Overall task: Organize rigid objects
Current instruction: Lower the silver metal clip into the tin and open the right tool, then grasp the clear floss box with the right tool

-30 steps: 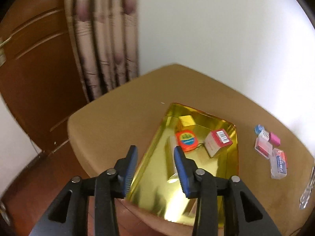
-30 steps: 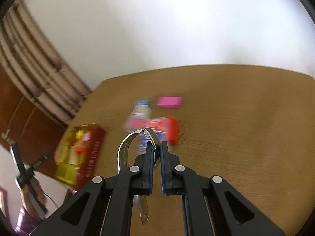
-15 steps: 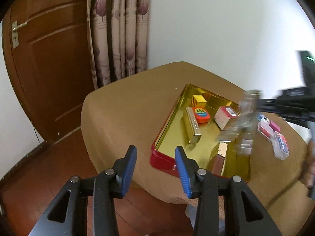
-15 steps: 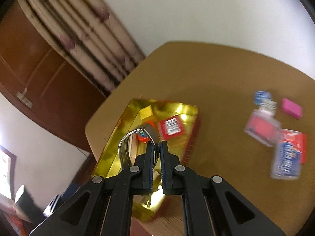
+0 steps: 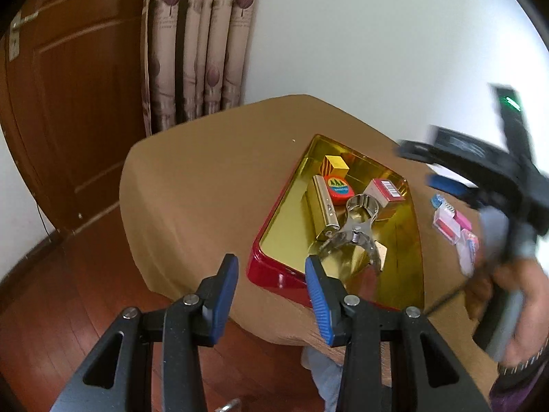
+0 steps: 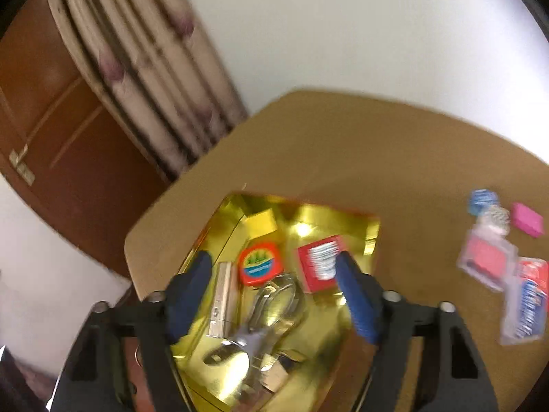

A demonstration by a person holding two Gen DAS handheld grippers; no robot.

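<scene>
The shiny metal spring clamp (image 5: 357, 230) lies loose inside the gold-lined tray with red outer walls (image 5: 274, 274) on the tan round-cornered table (image 5: 206, 185). Seen from the left wrist camera, its long axis runs near to far, the rounded jaw end pointing toward the far side and its two handles splayed toward the near edge. Just beside it on the left lies a pale gold metal bar (image 5: 324, 206), also lengthwise near to far. Farther in sit an orange tape measure with a round blue-and-yellow label (image 5: 338, 185) (the writing is too small to read), a red and white box with a barcode (image 5: 386, 190) and a small yellow cube-shaped box (image 5: 335, 166).

The left gripper (image 5: 271, 292) hovers off the near table edge, jaws spread wide, gripping nothing. The right gripper (image 6: 274, 295) hangs above the tray, also spread wide and empty, the clamp (image 6: 274, 305) below it.
</scene>
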